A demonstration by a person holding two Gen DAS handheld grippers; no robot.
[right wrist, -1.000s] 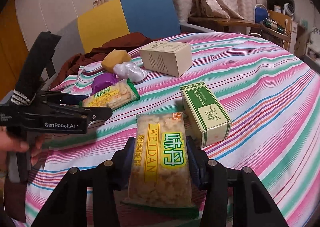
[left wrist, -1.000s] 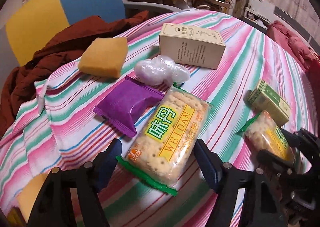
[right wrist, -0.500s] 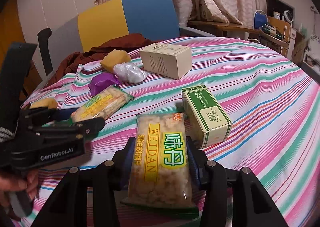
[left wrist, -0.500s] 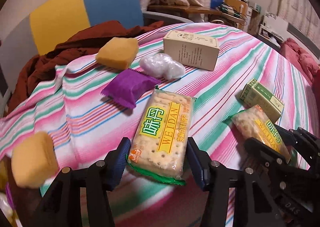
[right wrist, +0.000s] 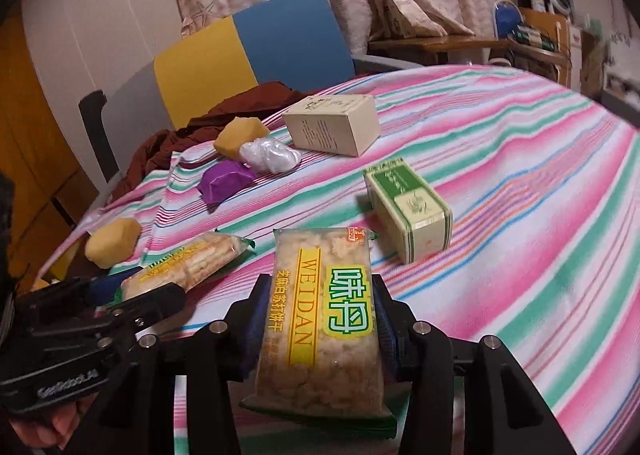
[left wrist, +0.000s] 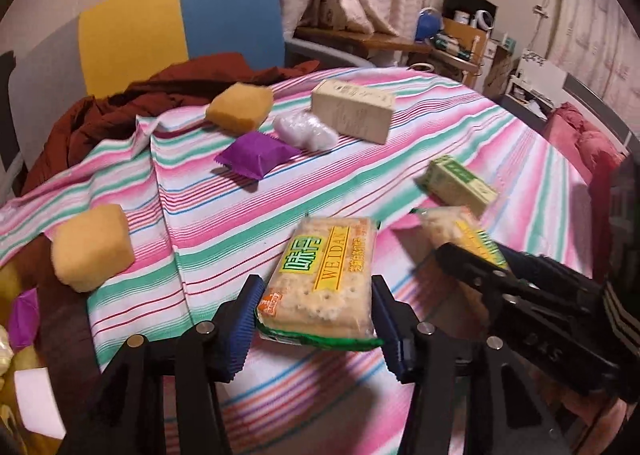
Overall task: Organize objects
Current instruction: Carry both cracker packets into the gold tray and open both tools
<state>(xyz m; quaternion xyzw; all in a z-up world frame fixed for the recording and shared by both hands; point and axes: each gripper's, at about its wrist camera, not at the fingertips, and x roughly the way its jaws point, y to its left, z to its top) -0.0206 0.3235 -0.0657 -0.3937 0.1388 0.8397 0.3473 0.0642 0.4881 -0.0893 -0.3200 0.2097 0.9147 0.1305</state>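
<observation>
A WEIDAN cracker packet (left wrist: 324, 275) sits between the blue pads of my left gripper (left wrist: 315, 283). The jaws are closing, the pads press its long sides, and it hangs above the striped tablecloth (left wrist: 240, 223). In the right wrist view a second WEIDAN packet (right wrist: 320, 319), with crumbly contents, is clamped lengthwise in my right gripper (right wrist: 319, 283). The left gripper (right wrist: 136, 289) and its packet (right wrist: 192, 259) also show there, at lower left. The right gripper (left wrist: 472, 255) and its packet (left wrist: 460, 227) appear at the right of the left wrist view.
On the cloth lie a green box (right wrist: 412, 211), a beige box (left wrist: 352, 111), a white plastic wad (left wrist: 304, 131), a purple packet (left wrist: 256, 155) and two yellow blocks (left wrist: 240, 107) (left wrist: 92, 247). Brown cloth (left wrist: 120, 107) drapes a yellow-and-blue chair (left wrist: 180, 27) behind the table.
My left gripper closed onto its cracker packet and pulled back with it toward the table's near edge, bringing a second yellow block into view. The right gripper stayed put with its packet.
</observation>
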